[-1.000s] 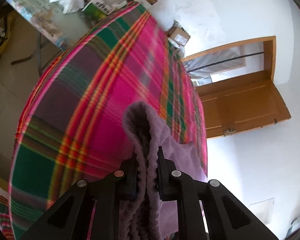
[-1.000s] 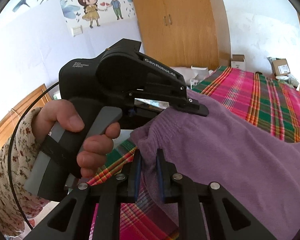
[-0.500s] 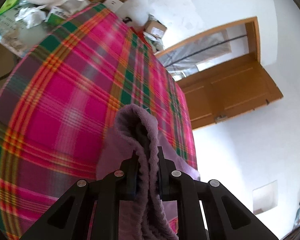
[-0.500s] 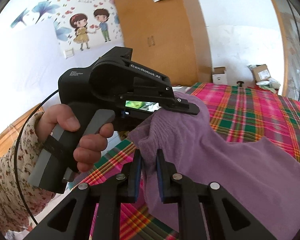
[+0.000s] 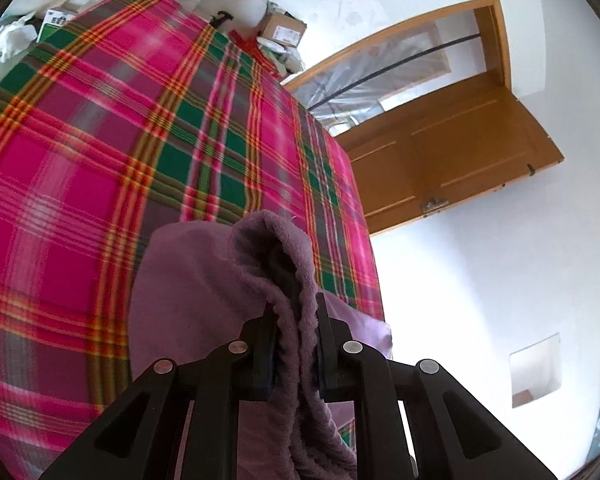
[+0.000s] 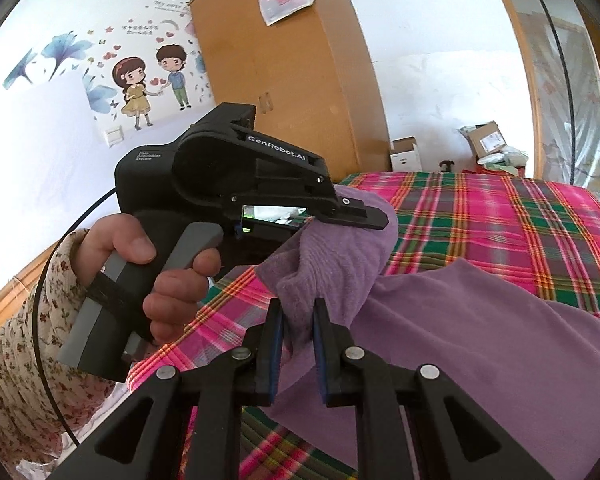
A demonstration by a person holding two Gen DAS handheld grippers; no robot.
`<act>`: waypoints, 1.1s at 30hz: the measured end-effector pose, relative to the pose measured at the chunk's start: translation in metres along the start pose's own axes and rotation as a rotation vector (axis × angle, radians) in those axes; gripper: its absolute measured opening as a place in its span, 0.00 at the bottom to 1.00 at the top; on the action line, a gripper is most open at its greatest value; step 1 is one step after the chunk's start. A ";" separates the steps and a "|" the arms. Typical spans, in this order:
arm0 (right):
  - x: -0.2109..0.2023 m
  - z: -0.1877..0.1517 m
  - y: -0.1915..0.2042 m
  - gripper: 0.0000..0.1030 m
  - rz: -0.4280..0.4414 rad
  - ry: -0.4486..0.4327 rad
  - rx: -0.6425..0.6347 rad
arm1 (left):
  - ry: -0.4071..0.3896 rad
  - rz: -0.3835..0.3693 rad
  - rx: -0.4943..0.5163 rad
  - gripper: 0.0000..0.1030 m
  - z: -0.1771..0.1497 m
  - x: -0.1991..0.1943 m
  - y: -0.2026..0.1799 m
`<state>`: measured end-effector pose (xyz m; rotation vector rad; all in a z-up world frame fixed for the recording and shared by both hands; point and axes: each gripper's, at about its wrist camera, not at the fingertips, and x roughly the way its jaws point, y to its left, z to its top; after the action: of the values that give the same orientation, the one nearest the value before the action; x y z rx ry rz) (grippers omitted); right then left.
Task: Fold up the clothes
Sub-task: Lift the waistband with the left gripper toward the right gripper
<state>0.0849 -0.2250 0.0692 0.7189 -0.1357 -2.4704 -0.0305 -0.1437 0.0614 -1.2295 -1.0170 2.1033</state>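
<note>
**Both grippers clamped on purple garment over plaid bed**

Left gripper (image 5: 296, 344) clenched on bunched edge of soft purple fleece garment (image 5: 188, 304). Right gripper (image 6: 298, 344) pinches a neighbouring corner, just beside it. Garment (image 6: 480, 344) spreads partly flat across pink-green plaid bedcover (image 5: 100, 152). Hand (image 6: 152, 276) in floral sleeve squeezes left gripper's handle.

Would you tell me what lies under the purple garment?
Under the purple garment lies the plaid bedcover, showing all round it. Whatever is directly beneath the cloth is covered and cannot be seen.
</note>
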 end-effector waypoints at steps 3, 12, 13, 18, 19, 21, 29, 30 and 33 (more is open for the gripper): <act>-0.006 -0.003 -0.008 0.14 -0.010 -0.001 0.012 | 0.017 -0.002 0.002 0.14 0.000 0.010 -0.006; -0.022 -0.011 -0.026 0.14 -0.034 -0.008 0.044 | 0.054 -0.006 0.016 0.14 -0.008 0.033 -0.022; -0.023 -0.012 -0.028 0.14 -0.038 -0.008 0.045 | 0.057 -0.007 0.017 0.14 -0.009 0.035 -0.024; -0.031 -0.016 -0.036 0.14 -0.053 -0.010 0.063 | 0.076 -0.009 0.024 0.14 -0.011 0.047 -0.031; -0.033 -0.016 -0.038 0.14 -0.057 -0.013 0.066 | 0.080 -0.010 0.026 0.14 -0.012 0.049 -0.032; -0.038 -0.018 -0.043 0.14 -0.064 -0.019 0.075 | 0.087 -0.011 0.028 0.14 -0.013 0.054 -0.035; -0.054 -0.024 -0.065 0.14 -0.093 -0.036 0.108 | 0.120 -0.011 0.054 0.14 -0.015 0.076 -0.053; -0.055 -0.024 -0.068 0.14 -0.097 -0.035 0.112 | 0.125 -0.010 0.056 0.14 -0.016 0.079 -0.054; -0.058 -0.027 -0.075 0.14 -0.107 -0.032 0.121 | 0.140 -0.006 0.054 0.14 -0.018 0.090 -0.058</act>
<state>0.1032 -0.1287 0.0552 0.7551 -0.2665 -2.5946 -0.0542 -0.0382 0.0559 -1.3251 -0.8946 1.9958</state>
